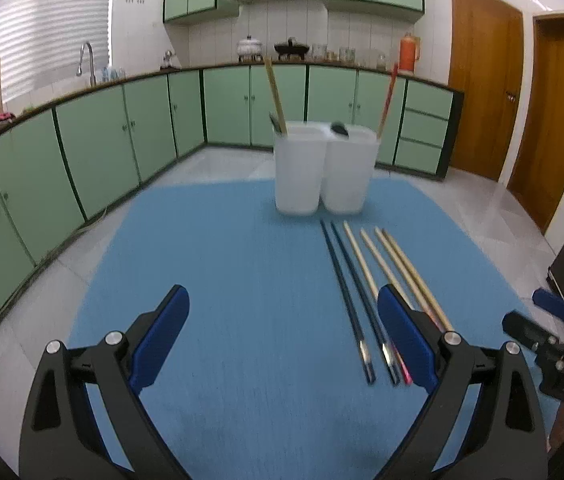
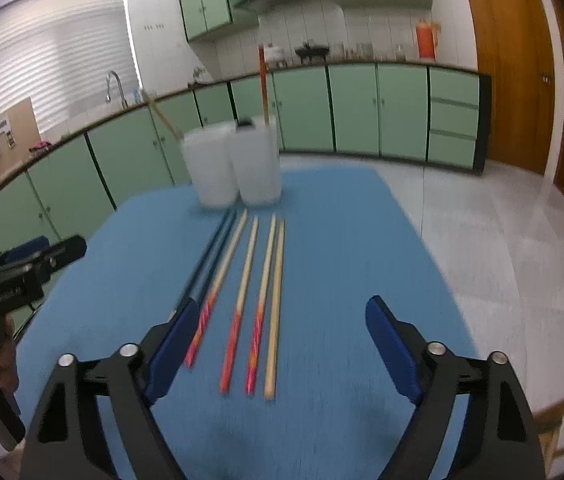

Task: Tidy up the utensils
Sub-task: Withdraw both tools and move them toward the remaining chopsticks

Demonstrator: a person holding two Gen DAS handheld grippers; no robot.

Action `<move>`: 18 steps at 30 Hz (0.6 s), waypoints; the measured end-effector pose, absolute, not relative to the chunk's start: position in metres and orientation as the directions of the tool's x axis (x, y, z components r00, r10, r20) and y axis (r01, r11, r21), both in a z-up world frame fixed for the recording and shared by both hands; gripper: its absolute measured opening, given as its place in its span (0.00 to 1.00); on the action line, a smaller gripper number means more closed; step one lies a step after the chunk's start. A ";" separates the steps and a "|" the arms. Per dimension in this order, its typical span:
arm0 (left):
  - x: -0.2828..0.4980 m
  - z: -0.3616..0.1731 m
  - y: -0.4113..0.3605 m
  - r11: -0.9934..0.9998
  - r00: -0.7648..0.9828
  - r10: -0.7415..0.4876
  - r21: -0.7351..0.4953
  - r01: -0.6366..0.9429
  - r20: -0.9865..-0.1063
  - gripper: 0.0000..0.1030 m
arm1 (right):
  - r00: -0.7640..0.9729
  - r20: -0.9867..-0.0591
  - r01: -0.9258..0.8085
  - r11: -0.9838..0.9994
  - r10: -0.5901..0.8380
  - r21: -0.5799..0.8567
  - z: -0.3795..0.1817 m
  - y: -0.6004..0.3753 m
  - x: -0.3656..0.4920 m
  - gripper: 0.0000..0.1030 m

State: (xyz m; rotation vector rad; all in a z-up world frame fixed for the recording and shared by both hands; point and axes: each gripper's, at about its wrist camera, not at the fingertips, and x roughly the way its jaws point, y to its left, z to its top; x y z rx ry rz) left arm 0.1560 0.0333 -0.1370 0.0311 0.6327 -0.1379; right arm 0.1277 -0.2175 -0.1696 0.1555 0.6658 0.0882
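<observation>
Two white translucent holders [image 1: 296, 168] [image 1: 348, 170] stand side by side at the far end of the blue mat [image 1: 202, 248]. A wooden chopstick [image 1: 276, 96] leans in the left one, a red-ended one [image 1: 388, 98] in the right. In front of them lie two dark chopsticks [image 1: 346, 292] [image 2: 212, 256] and several wooden chopsticks with red ends [image 1: 378, 264] [image 2: 248, 264], roughly parallel. My left gripper [image 1: 282, 296] hovers open over the mat, the dark pair beside its right finger. My right gripper [image 2: 282, 304] is open above the red ends, touching none.
Each gripper shows at the edge of the other's view: the right gripper [image 1: 554, 312], the left gripper [image 2: 42, 256]. Green cabinets [image 1: 94, 148] with a sink tap [image 1: 88, 60] curve round the room. Wooden doors [image 1: 482, 80] stand at the right, pale tiled floor beyond the mat.
</observation>
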 end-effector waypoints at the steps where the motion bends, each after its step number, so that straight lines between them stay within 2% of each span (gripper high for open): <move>1: 0.154 -0.142 0.034 0.991 0.791 -0.116 -0.012 0.136 -0.600 0.90 | 0.772 -0.622 -0.031 0.985 0.132 0.169 -0.177 -0.217 0.124 0.73; 5: 0.147 -0.157 0.034 0.991 0.777 -0.110 -0.011 0.131 -0.620 0.90 | 0.727 -0.673 -0.048 0.988 0.134 0.145 -0.200 -0.209 0.114 0.52; 10: 0.142 -0.172 0.036 0.992 0.757 -0.102 -0.008 0.126 -0.646 0.90 | 0.711 -0.691 -0.069 0.991 0.133 0.119 -0.209 -0.200 0.111 0.34; 18: 0.141 -0.181 0.038 0.993 0.740 -0.096 -0.009 0.121 -0.665 0.90 | 0.691 -0.710 -0.083 0.991 0.134 0.106 -0.218 -0.196 0.110 0.20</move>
